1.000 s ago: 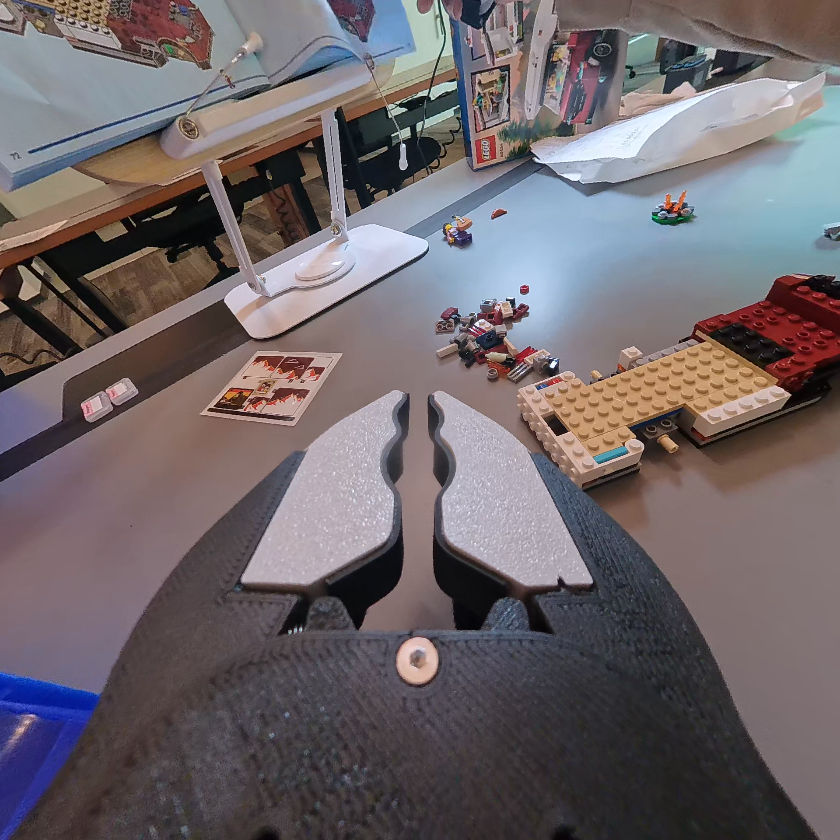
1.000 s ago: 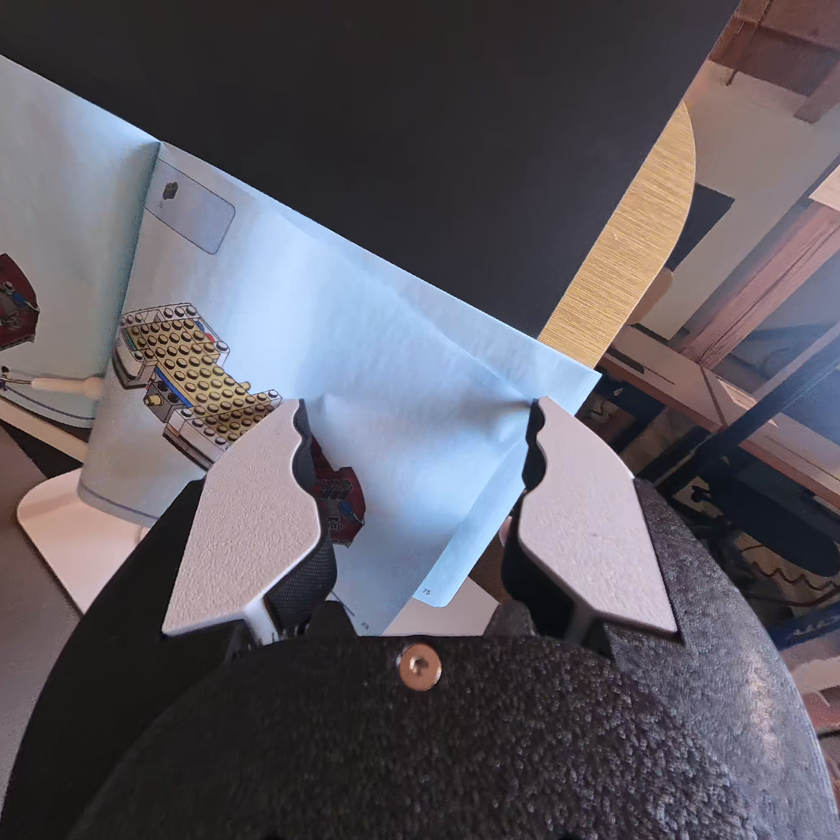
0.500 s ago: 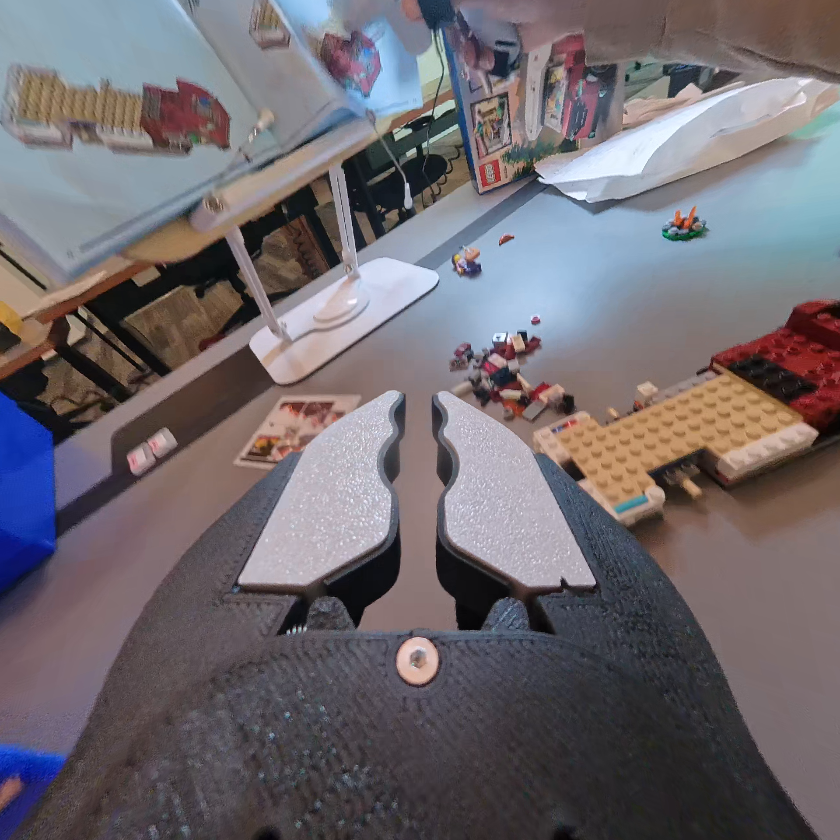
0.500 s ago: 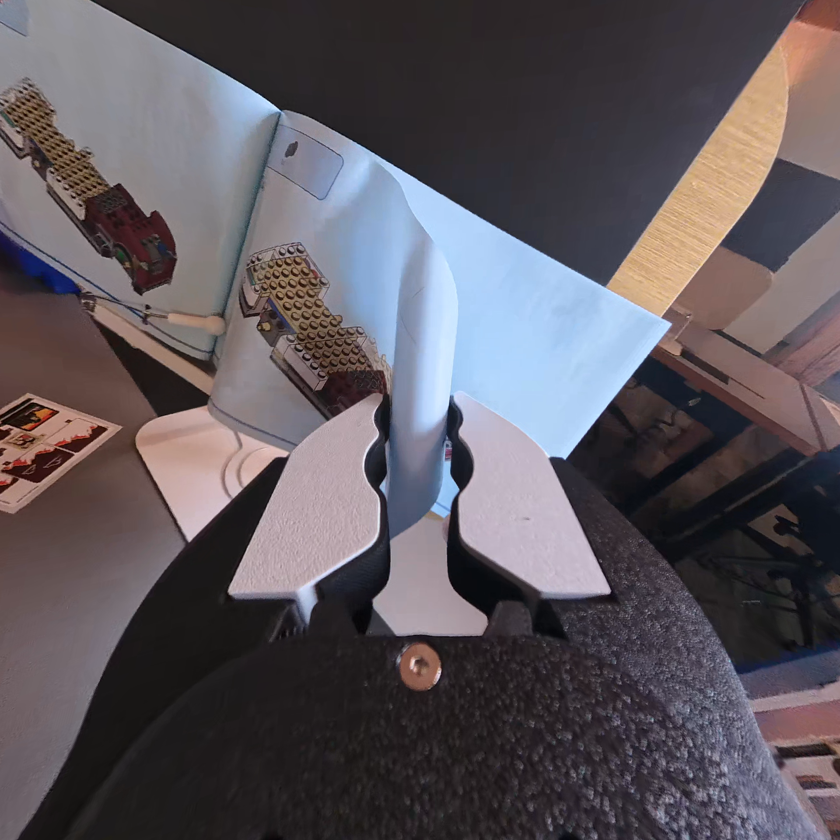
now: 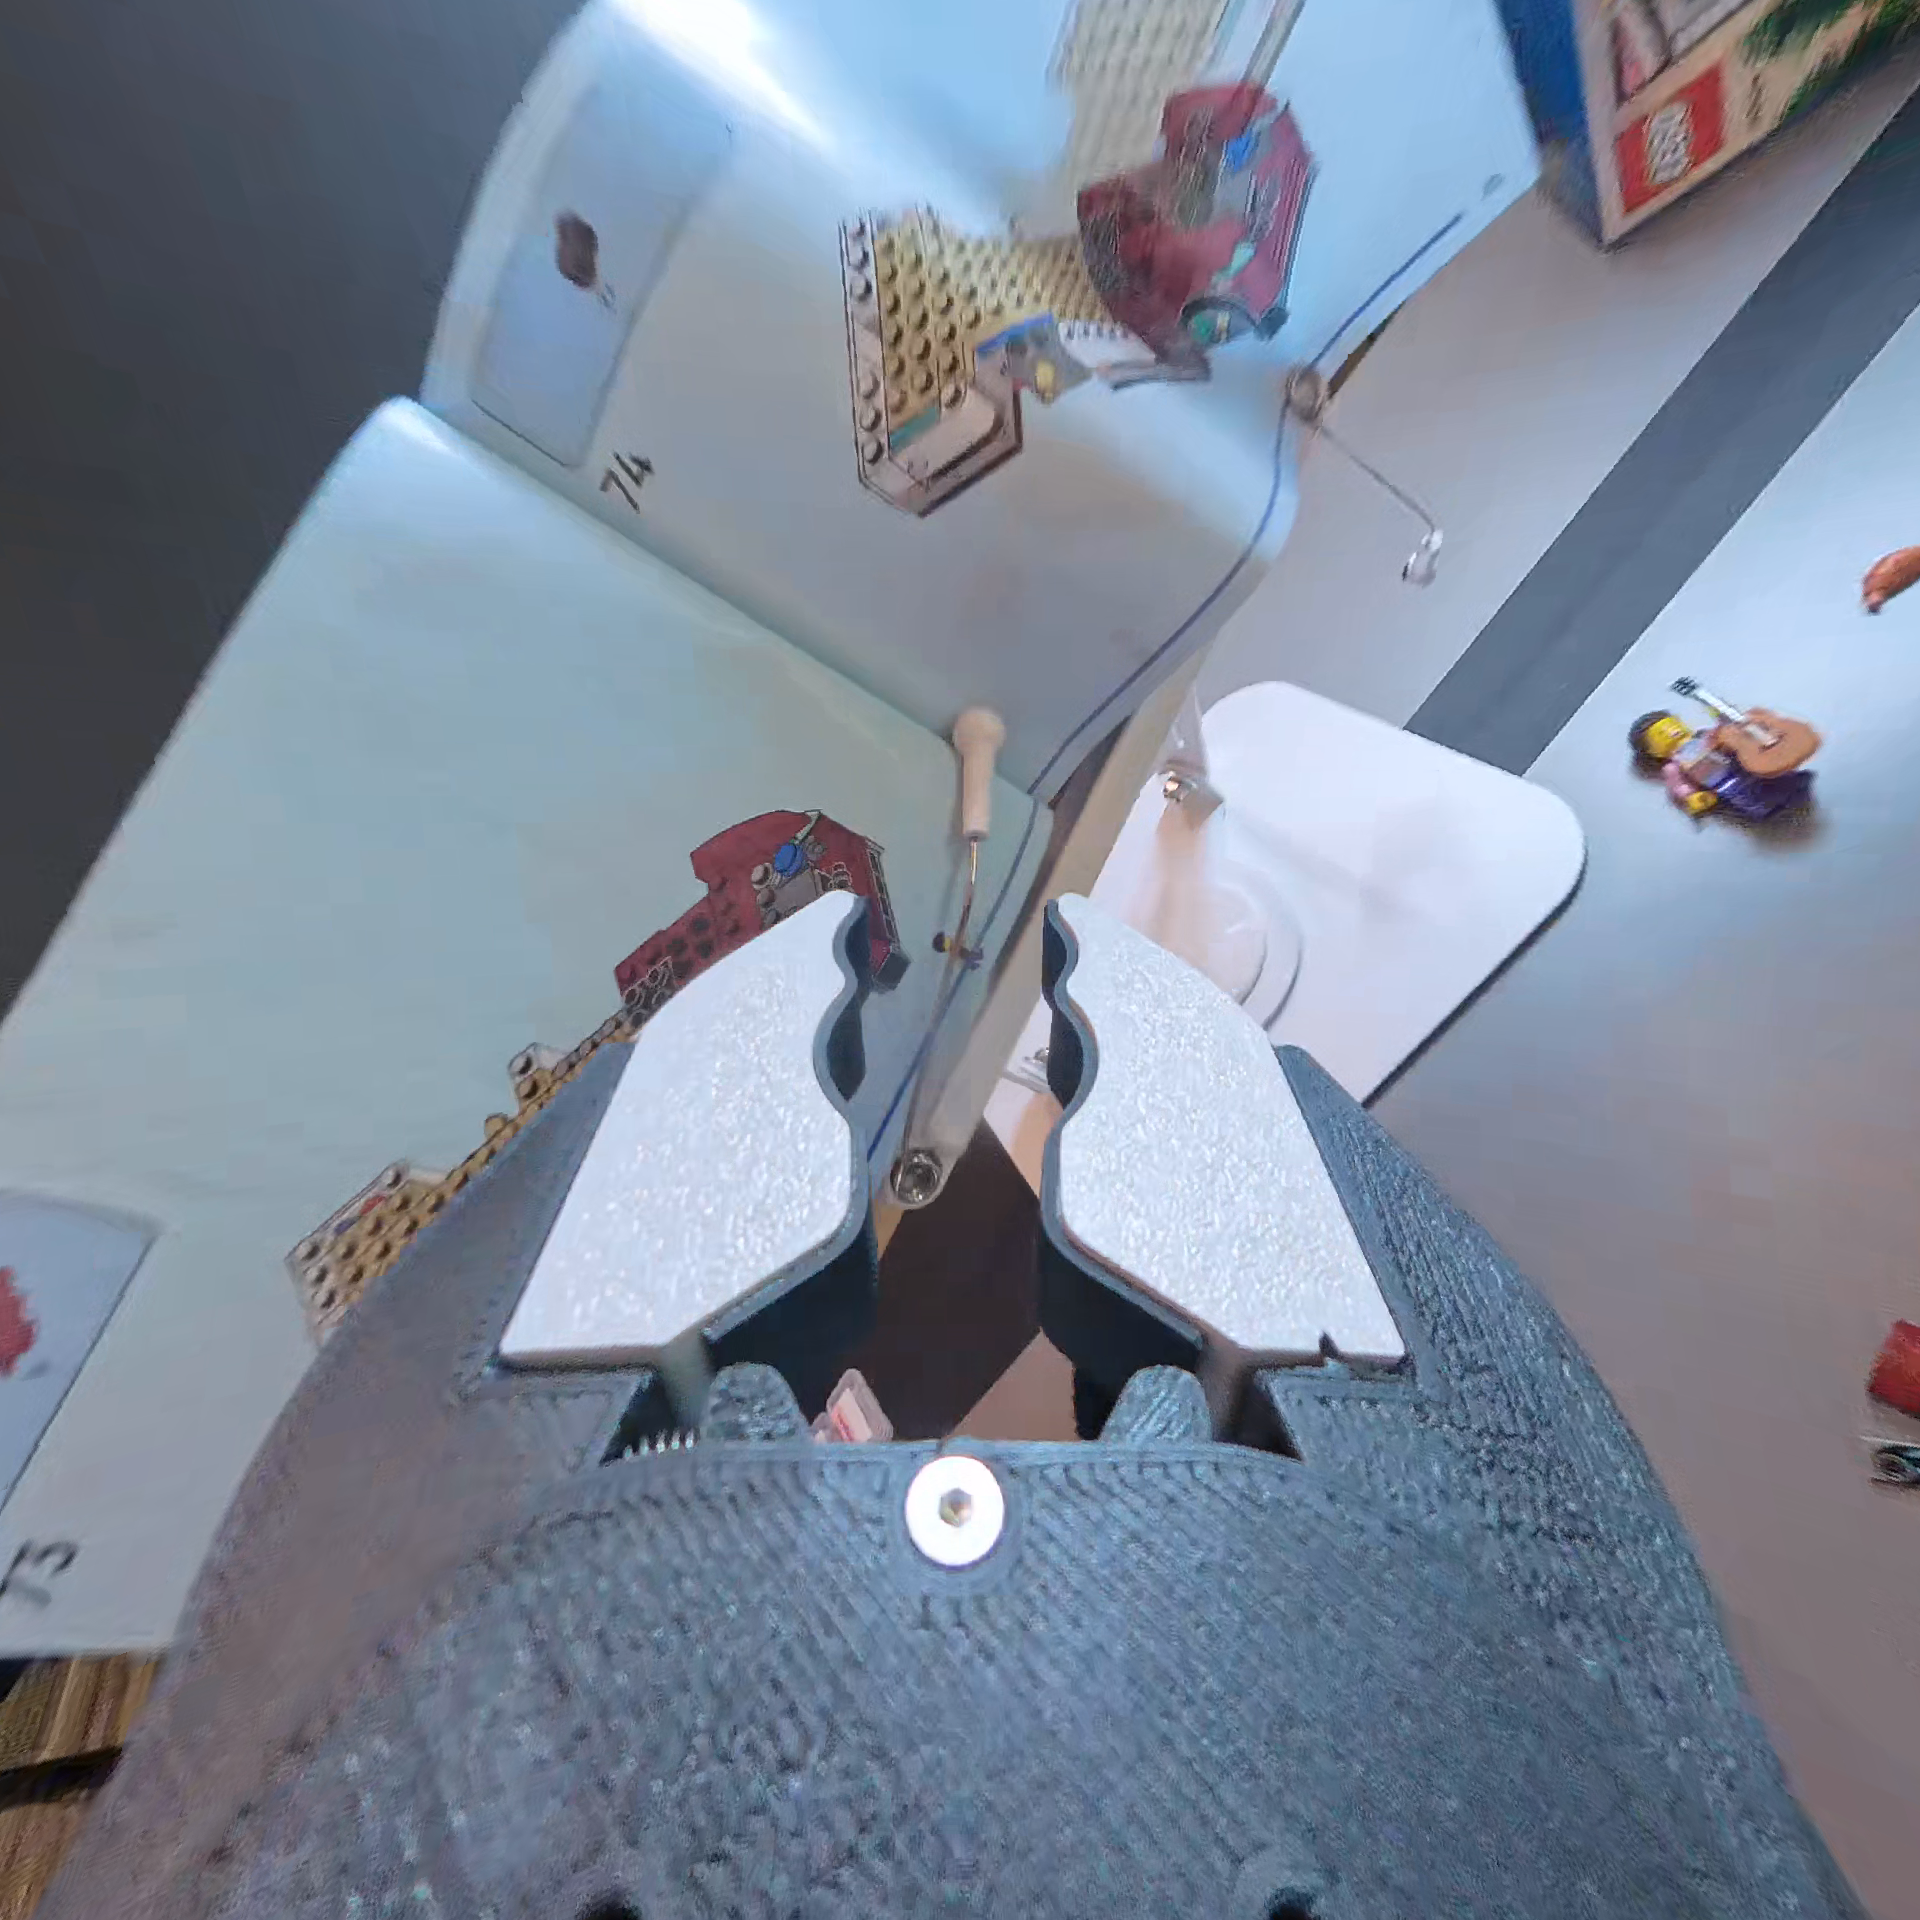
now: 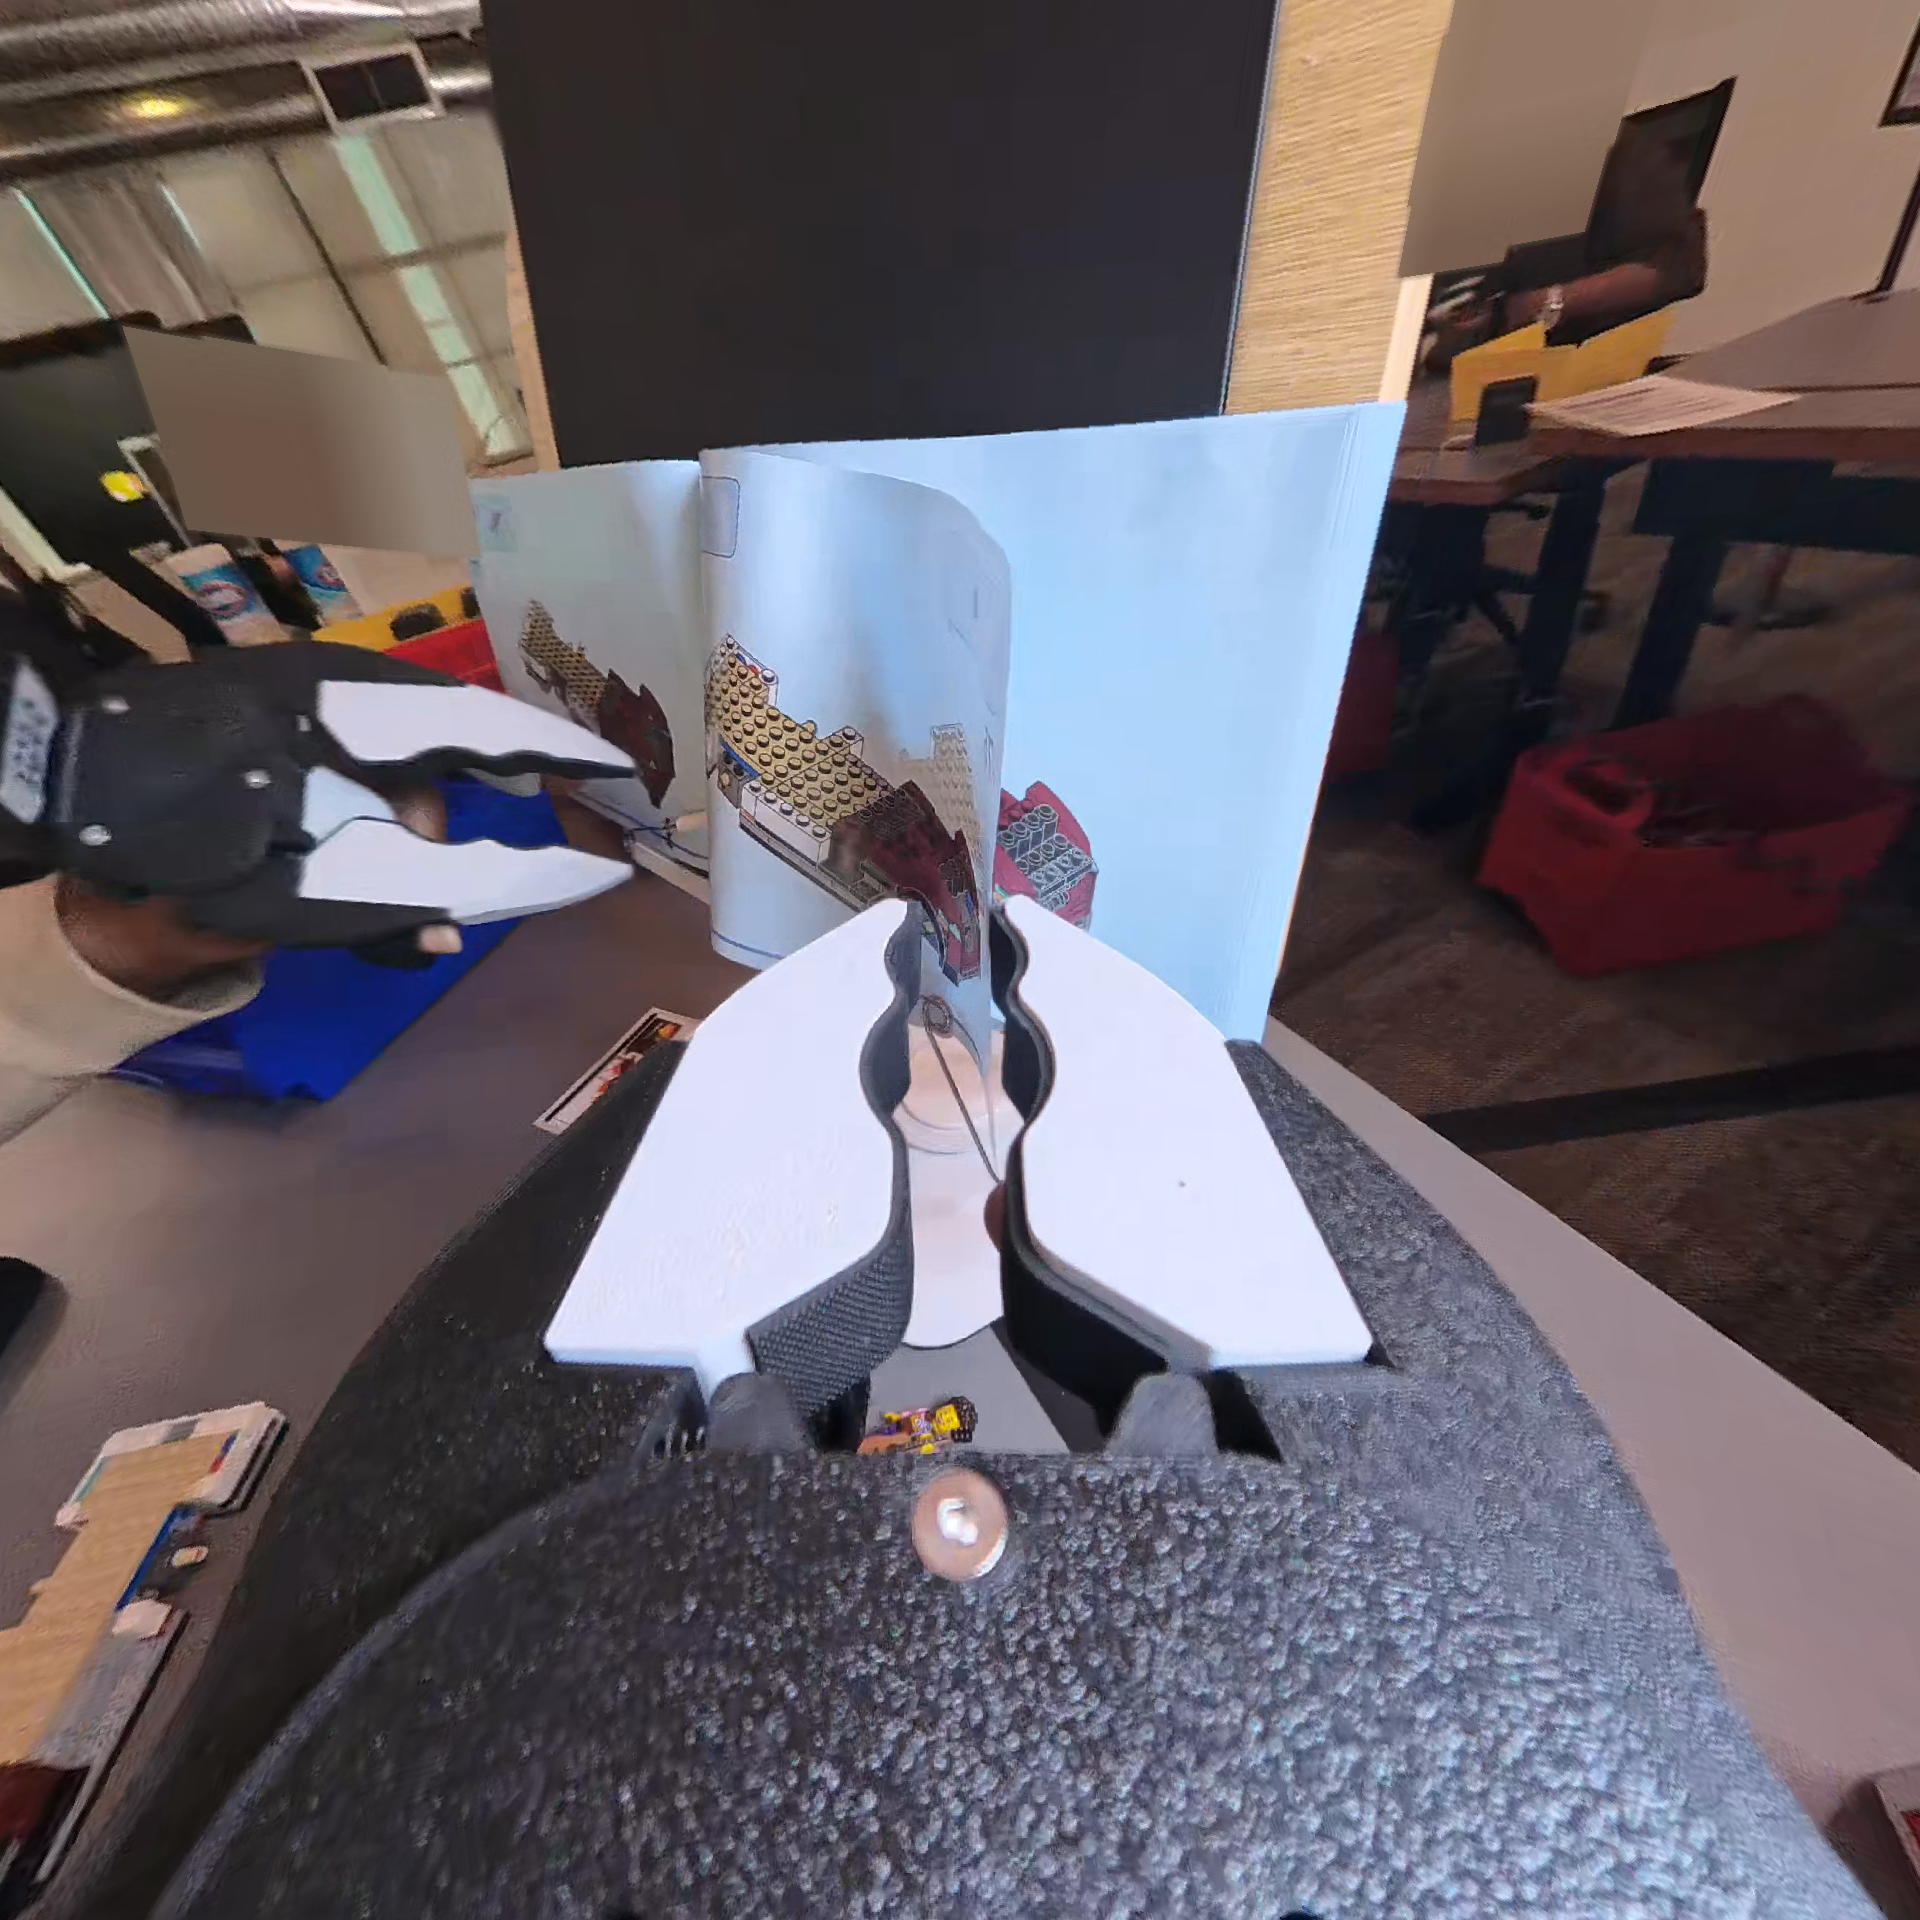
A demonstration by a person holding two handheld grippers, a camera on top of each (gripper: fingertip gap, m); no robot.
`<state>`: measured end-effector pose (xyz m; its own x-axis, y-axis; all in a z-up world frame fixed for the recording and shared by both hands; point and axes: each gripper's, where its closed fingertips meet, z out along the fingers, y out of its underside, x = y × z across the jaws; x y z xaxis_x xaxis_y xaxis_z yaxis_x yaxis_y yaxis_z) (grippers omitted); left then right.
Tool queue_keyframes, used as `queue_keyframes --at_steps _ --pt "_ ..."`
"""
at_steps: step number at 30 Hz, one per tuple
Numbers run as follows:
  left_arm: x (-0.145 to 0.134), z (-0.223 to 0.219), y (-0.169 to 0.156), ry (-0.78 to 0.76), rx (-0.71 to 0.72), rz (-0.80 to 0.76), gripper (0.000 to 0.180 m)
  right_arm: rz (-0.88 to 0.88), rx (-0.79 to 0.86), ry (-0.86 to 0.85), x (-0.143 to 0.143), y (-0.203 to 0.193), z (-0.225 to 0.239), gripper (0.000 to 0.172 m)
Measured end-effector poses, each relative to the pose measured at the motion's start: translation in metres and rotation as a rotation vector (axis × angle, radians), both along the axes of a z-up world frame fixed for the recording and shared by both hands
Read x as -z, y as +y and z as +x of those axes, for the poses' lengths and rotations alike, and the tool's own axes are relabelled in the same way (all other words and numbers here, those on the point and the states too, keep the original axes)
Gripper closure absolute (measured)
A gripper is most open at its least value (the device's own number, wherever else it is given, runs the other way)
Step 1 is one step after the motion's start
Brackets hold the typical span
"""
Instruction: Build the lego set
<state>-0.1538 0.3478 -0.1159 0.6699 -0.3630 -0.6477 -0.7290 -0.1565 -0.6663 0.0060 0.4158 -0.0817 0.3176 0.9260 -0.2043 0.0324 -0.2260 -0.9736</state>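
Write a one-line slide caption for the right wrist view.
Right tongs pinch a curled pale-blue instruction-booklet page; left tongs hover open beside the booklet's other page.

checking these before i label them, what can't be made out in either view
- Right wrist view: whether the right tongs press the curled booklet page; the contact lies behind the fingers.
- Left wrist view: the upper page drawing, smeared by motion blur.
- Left wrist view: the box, cut off by the top edge.
- Right wrist view: the brick build, cut off by the left edge.

Pale blue booklet page, tan-and-red brick drawing.
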Motion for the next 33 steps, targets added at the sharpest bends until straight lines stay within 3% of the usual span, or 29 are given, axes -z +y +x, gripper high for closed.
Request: queue_keyframes --at_steps 3,9,14,20,23,26,33 --pt "0.010 -0.002 0.012 0.026 0.000 -0.028 0.156 0.041 -0.019 -0.031 0.003 0.001 -0.003 0.171" --pt "0.013 -0.004 0.014 0.037 0.011 0.019 0.177 0.150 -0.008 -0.072 -0.020 0.007 -0.008 0.171" --pt "0.011 -0.005 0.015 0.060 0.010 0.081 0.177 0.173 -0.021 -0.103 -0.043 0.003 -0.012 0.171" --pt "0.003 -0.009 0.013 0.073 0.021 0.194 0.179 0.180 -0.061 -0.142 -0.033 -0.030 0.000 0.171" --pt "-0.011 -0.020 0.007 -0.079 -0.008 0.246 0.180 0.159 -0.114 -0.116 -0.033 -0.054 0.001 0.171" --pt "-0.021 -0.041 -0.002 -0.336 -0.058 0.276 0.178 0.152 -0.236 -0.100 -0.037 -0.092 -0.018 0.171" --pt "-0.007 -0.082 -0.022 -0.836 -0.094 0.199 0.175 0.180 -0.537 -0.193 -0.018 -0.178 -0.127 0.171"
